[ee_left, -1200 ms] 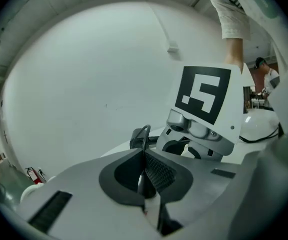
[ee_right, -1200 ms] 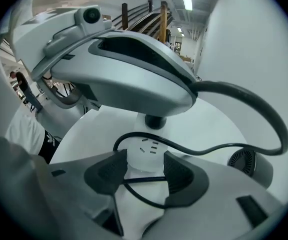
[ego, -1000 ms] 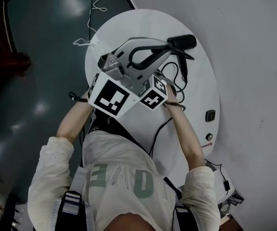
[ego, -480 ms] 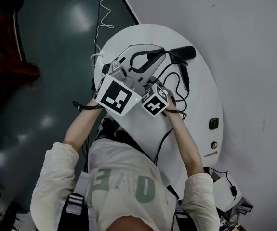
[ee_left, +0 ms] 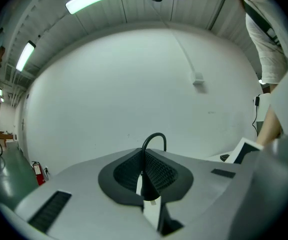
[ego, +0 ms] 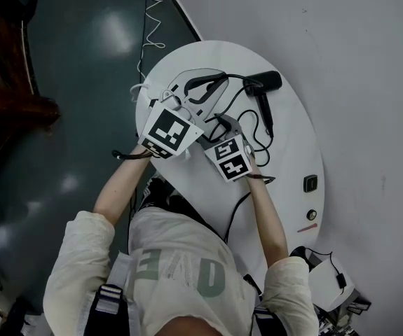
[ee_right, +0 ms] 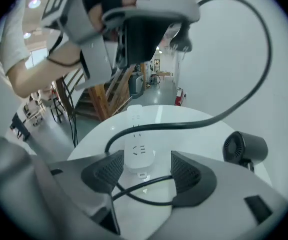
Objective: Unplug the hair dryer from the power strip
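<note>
The black hair dryer (ego: 261, 84) (ee_right: 244, 149) lies on the far side of the round white table (ego: 292, 138). Its black cord (ego: 254, 128) (ee_right: 244, 94) arcs up to my left gripper (ego: 219, 80) (ee_left: 146, 171) (ee_right: 138, 29), which is shut on the plug end and held level above the table. The white power strip (ee_right: 136, 146) lies flat, and no plug sits in the sockets that show. My right gripper (ego: 219, 122) (ee_right: 146, 171) tilts down over the strip's near end. Its jaws are opening wide, with a cord loop lying between them untouched.
Dark green floor (ego: 68, 117) borders the table's left edge, with a thin white cable (ego: 152, 19) trailing on it. Two small black fittings (ego: 309, 183) sit on the pale surface to the right. A white device with wires (ego: 327, 278) is at the bottom right.
The left gripper has drawn back and left, away from the hair dryer, and sunk a little. The right gripper has rolled, and its marker cube now faces the camera differently.
</note>
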A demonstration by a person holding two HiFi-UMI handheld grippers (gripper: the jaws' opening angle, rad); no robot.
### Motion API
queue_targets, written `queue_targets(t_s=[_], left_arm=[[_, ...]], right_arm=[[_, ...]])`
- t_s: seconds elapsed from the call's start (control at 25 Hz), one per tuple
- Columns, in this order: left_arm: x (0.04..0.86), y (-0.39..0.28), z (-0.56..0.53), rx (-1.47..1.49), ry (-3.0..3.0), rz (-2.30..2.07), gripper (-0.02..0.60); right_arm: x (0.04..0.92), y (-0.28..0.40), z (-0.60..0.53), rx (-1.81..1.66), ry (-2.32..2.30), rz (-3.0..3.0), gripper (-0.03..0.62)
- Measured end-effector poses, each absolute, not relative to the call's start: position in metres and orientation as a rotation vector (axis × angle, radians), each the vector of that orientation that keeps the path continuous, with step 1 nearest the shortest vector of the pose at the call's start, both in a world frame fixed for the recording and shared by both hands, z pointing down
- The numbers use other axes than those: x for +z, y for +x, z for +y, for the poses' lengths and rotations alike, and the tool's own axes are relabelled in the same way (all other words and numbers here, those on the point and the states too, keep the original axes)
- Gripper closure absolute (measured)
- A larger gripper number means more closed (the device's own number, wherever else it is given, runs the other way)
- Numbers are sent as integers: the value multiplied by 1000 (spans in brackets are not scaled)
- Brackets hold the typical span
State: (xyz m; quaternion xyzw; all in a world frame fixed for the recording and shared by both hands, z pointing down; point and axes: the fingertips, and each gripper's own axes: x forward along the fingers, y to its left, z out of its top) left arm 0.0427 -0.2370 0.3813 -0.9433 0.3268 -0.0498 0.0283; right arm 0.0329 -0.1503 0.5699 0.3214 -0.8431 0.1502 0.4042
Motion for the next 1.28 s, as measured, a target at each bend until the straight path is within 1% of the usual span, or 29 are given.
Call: queue_targets(t_s=[0.2,0.4,0.6,0.92,1.0,1.12,1.28], left_arm=[[427,48,-259,-282,-3010,1082,563],[480,47,-282,-452,-3072,1178,563],[516,46,-293,-535,-3115,1255,561],[531,46,-302,-531,-3161,1301,560],[535,46,-305,-550,-3175,1311,529],[539,45,-308,-565,-3178,1326,507],[546,46,-310,-586,-3184,1341,419]], right_arm=[[530,64,-143,518,981,-2211,308],[506,78,-140,590,1110,-2268,309],[516,77,-135,735,1133,-2282,309],[522,73,-141,789,1150,-2293,309],[521,70,-144,795,1151,-2300,309],[518,65,-147,798,1148,-2313,309],[516,63,-149,797,1149,-2323,309]])
